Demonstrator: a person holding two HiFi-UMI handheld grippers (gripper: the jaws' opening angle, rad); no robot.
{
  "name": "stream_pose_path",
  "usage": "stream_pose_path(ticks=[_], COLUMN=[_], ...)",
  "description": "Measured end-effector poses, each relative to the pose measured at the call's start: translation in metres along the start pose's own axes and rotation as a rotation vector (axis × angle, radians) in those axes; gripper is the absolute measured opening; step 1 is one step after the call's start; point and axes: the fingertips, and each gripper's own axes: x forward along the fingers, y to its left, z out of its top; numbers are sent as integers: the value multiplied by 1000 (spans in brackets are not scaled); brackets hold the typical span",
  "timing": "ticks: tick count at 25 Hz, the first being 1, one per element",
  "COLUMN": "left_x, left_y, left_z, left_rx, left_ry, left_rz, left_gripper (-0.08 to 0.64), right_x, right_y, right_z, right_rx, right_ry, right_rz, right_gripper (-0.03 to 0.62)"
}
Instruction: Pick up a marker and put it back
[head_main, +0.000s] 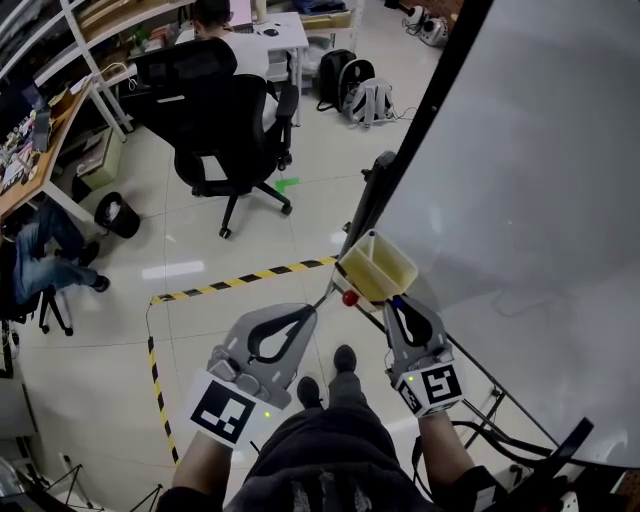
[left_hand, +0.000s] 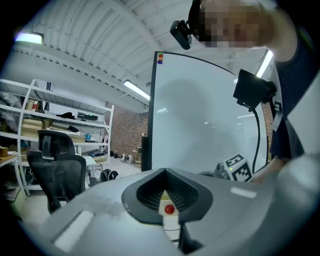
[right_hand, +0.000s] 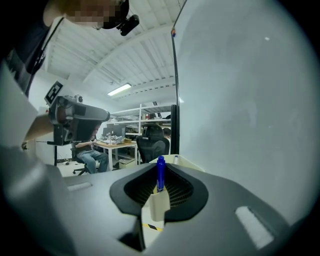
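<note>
A blue marker (right_hand: 160, 172) stands upright between the tips of my right gripper (right_hand: 160, 167), its lower end at the corner of the pale yellow tray (right_hand: 159, 206). The jaws sit a little apart around it, and I see no firm squeeze. In the head view this right gripper (head_main: 396, 300) reaches the near end of the tray (head_main: 372, 272) fixed to the whiteboard's lower edge, with the marker (head_main: 397, 298) showing as a blue speck. My left gripper (head_main: 312, 312) hangs just left of the tray with its jaws together and nothing in them. Through the left gripper (left_hand: 165, 171) I see a red knob (left_hand: 169, 209).
The whiteboard (head_main: 520, 180) fills the right side, its stand's legs by my feet. The red knob (head_main: 350, 297) sticks out under the tray. Black office chairs (head_main: 225, 120), desks, backpacks (head_main: 360, 95), a seated person (head_main: 45, 255) and yellow-black floor tape (head_main: 240, 277) lie to the left and behind.
</note>
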Motion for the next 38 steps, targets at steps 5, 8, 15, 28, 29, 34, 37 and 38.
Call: stream_pose_path(ticks=[5, 8, 15, 28, 29, 34, 37, 38], left_x=[4, 3, -9, -43, -44, -49, -52, -51], left_y=[-9, -13, -19, -37, -38, -63, -82, -87], left_z=[1, 7, 25, 91, 98, 124, 131, 130], left_rx=[8, 17, 38, 90, 95, 137, 151, 153], left_ry=[-3, -17, -61, -195, -206, -233, -222, -216], left_rz=[-6, -5, 10, 32, 40, 72, 100, 113], left_gripper=[5, 5, 5, 5, 5, 5, 5, 5], right_x=[-14, -18, -31, -68, -69, -88, -103, -107], right_y=[4, 7, 21, 61, 63, 66, 71, 70], right_z=[-1, 13, 65, 166, 171, 186, 188, 185], right_rx=[-23, -58, -116, -157, -159, -135, -131, -135], right_ry=[8, -9, -79, -234, -239, -264, -264, -261], right_rz=[5, 19, 61, 146, 155, 230, 297, 315], right_gripper=[57, 63, 74, 74, 74, 71, 1, 0])
